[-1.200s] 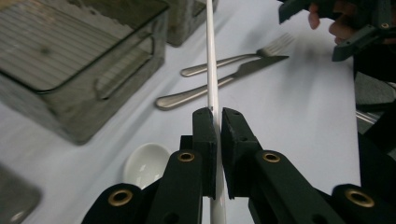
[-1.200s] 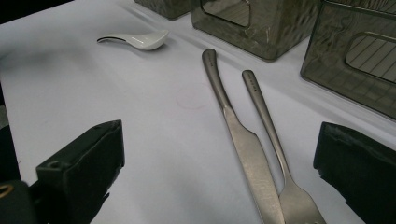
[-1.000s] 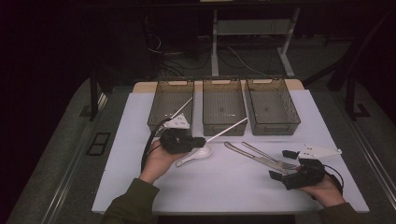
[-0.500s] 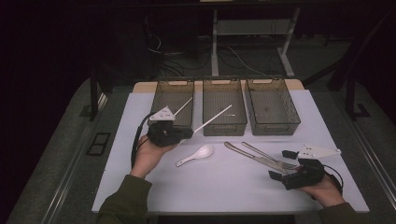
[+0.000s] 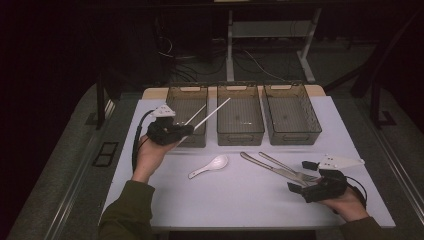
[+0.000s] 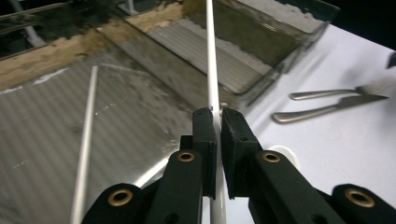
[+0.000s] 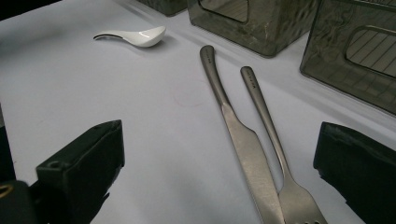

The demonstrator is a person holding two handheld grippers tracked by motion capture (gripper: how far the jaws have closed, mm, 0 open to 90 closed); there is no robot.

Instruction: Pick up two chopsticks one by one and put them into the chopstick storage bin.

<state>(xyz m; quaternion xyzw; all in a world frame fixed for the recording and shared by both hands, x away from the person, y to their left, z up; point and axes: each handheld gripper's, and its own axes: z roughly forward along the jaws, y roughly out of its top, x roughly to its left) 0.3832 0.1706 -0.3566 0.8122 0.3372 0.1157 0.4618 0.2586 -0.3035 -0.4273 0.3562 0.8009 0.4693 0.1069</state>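
My left gripper (image 5: 187, 130) is shut on a white chopstick (image 5: 212, 113), held over the front of the left smoky bin (image 5: 175, 98). In the left gripper view its jaws (image 6: 218, 122) pinch the chopstick (image 6: 210, 65), which points away over the bins. A second white chopstick (image 5: 196, 114) (image 6: 86, 140) lies inside that bin. My right gripper (image 5: 301, 176) rests open at the table's front right, its jaws (image 7: 217, 156) standing wide apart on either side of a steel knife (image 7: 233, 135) and fork (image 7: 266, 116). A white spoon (image 5: 210, 166) (image 7: 135, 36) lies mid-table.
Three smoky plastic bins stand in a row at the back of the white table (image 5: 240, 200): the left one, a middle bin (image 5: 240, 135) and a right bin (image 5: 295, 137). The knife (image 5: 267, 166) and fork (image 5: 285, 167) lie slantwise near the right hand.
My left gripper has carried the chopstick away from beside the spoon, back and to the left, up to the left bin. The right gripper has stayed still.
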